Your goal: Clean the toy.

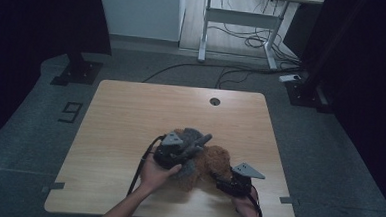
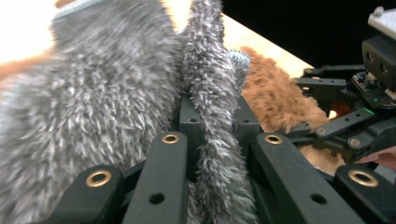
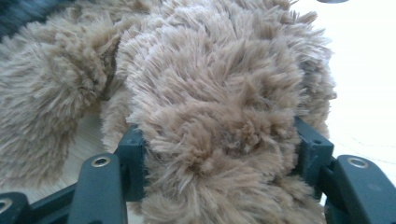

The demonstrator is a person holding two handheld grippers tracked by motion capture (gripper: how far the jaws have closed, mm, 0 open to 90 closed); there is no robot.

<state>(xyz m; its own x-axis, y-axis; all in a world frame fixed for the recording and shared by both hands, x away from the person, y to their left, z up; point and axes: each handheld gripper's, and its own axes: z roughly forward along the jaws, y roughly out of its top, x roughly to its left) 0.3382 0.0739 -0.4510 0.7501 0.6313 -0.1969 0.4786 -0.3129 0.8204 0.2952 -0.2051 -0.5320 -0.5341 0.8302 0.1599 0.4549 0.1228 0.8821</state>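
The person's 2 forearms come in from the bottom of the high view, each hand around a hand-held gripper. The left hand-held gripper (image 1: pixel 179 150) sits over the near middle of the table (image 1: pixel 130 115), its grey plate tipped up and its cable trailing back toward the person. Its jaws are clamped on a narrow fold of the grey furry cloth (image 2: pixel 205 93), which rises between them in the left gripper view and looks partly lifted off the wood. The right hand-held gripper (image 1: pixel 226 180) lies lower, near the front right edge, pointing inward toward the left one. Its jaws stand wide around a thick bunch of the brown furry cloth (image 3: pixel 219 116), pressed into the pile on both sides, so it appears to be holding that bunch.

The 2 cloths lie heaped together and touching, grey to the left and on top, brown to the right, between the grippers.

The step in hand looks like pulling the 2 pieces apart or gathering them up. The next move probably calls for drawing the grippers away from each other while keeping both grips firm, since the long pile could slip or snag where the pieces overlap.
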